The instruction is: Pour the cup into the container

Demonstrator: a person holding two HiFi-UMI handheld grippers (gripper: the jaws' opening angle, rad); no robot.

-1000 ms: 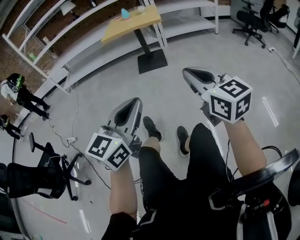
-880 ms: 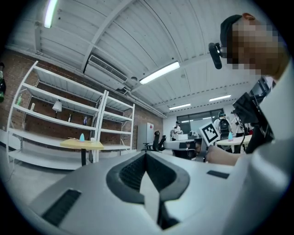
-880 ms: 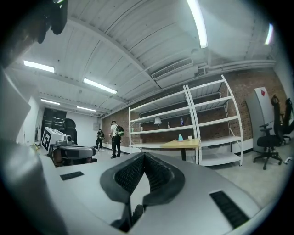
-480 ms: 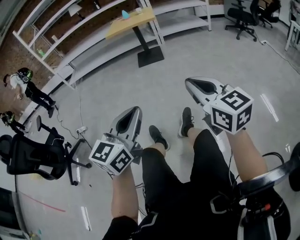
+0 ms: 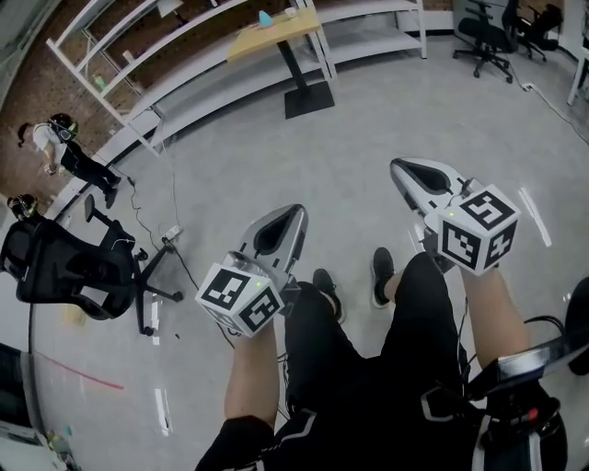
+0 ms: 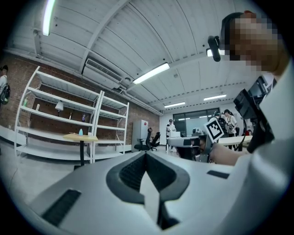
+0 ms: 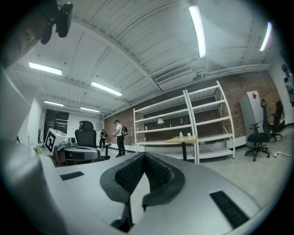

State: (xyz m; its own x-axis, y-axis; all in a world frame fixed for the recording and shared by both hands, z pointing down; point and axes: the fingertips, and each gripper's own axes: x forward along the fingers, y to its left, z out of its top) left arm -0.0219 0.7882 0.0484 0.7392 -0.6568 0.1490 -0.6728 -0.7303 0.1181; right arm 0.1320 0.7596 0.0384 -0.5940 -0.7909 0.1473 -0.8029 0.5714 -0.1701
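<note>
The counter (image 5: 276,32) is seen far across the floor (image 5: 368,120). The fingers of the left gripper (image 5: 291,215) and the right gripper (image 5: 403,168) are closed on nothing. Near the counter's far edge a white cup (image 5: 291,12) and a blue item (image 5: 266,17) are barely made out; which one receives the pour cannot be told. The cup is judged light and tippable, best gripped mid-wall.

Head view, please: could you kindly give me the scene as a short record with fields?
left gripper: shut, nothing between its jaws
right gripper: shut, nothing between its jaws
table: far ahead across the floor, in front of the shelving
on table: small blue thing and white cup
office chair: on the floor at the left
reach: neither gripper is near the table
</note>
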